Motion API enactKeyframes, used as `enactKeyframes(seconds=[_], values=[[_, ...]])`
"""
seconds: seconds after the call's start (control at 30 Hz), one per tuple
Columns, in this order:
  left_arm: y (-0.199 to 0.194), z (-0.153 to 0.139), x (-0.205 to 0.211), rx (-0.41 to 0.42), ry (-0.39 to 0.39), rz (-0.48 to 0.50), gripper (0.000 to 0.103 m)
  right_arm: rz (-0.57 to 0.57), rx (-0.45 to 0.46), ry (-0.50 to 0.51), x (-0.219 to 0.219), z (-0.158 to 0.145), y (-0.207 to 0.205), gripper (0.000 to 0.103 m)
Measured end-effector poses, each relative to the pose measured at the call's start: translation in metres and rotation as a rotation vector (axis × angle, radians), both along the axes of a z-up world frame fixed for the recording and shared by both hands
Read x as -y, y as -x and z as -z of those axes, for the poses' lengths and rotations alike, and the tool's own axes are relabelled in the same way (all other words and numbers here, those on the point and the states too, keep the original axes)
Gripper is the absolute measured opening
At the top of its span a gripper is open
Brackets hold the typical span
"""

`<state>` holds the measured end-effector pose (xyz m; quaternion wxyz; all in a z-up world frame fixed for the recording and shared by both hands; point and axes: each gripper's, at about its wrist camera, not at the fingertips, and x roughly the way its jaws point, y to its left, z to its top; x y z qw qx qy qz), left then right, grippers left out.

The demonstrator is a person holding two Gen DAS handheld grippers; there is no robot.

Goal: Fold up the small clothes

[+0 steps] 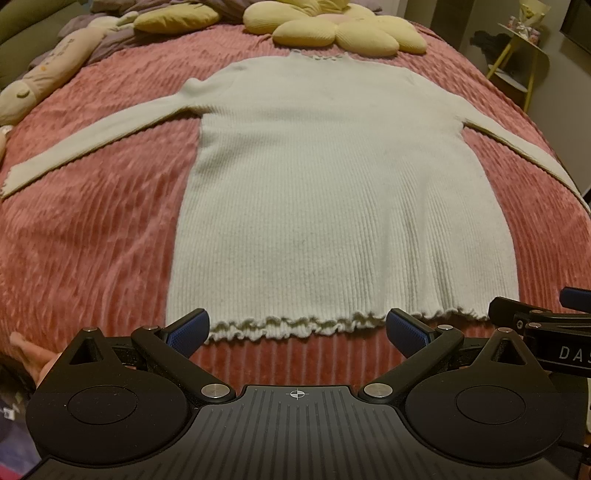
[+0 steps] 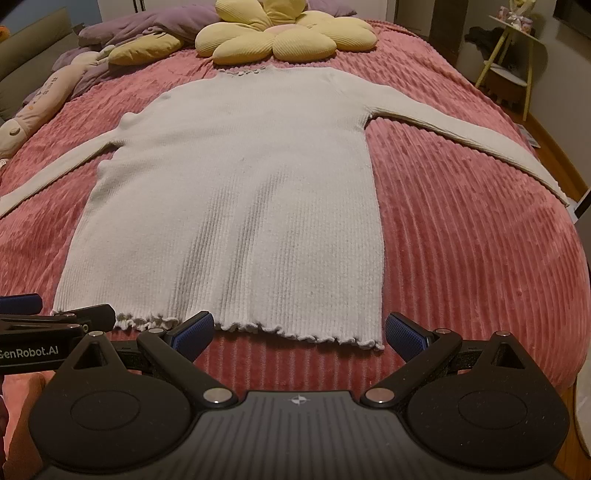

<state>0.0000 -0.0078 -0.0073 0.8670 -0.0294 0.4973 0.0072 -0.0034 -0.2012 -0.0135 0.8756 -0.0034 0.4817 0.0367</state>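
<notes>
Pink ribbed plush covers the bed, its soft cords running from the near edge toward the far end. Flat on it, centred, lies a pale cream rib-knit sweater, fuzzy in texture, with fine vertical ribs down the body. Its frilled lettuce-edge hem lies at the near side, its ruffled collar at the far end, and both long sleeves spread out to left and right across the cover.

Just short of the hem, the left gripper hangs with its blue-padded fingers spread wide, holding nothing. The right gripper sits just beside it on the right, likewise spread wide and empty, its pads above the hem's right corner.

Beyond the collar rests a yellow flower-shaped cushion with plump ribbed petals. Along the far left lie a long beige plush toy and rumpled purple bedding. A small yellow-legged side table stands off the far right.
</notes>
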Motion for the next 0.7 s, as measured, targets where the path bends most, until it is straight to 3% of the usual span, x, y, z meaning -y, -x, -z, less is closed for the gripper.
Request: enactKeyframes(seconds=[0.7], values=[[-0.0006,-0.0007,-0.0011,-0.004,0.002,0.001,0.103,0.003,0.003,-0.008,0.0008,-0.0002,0.0003,0.099]])
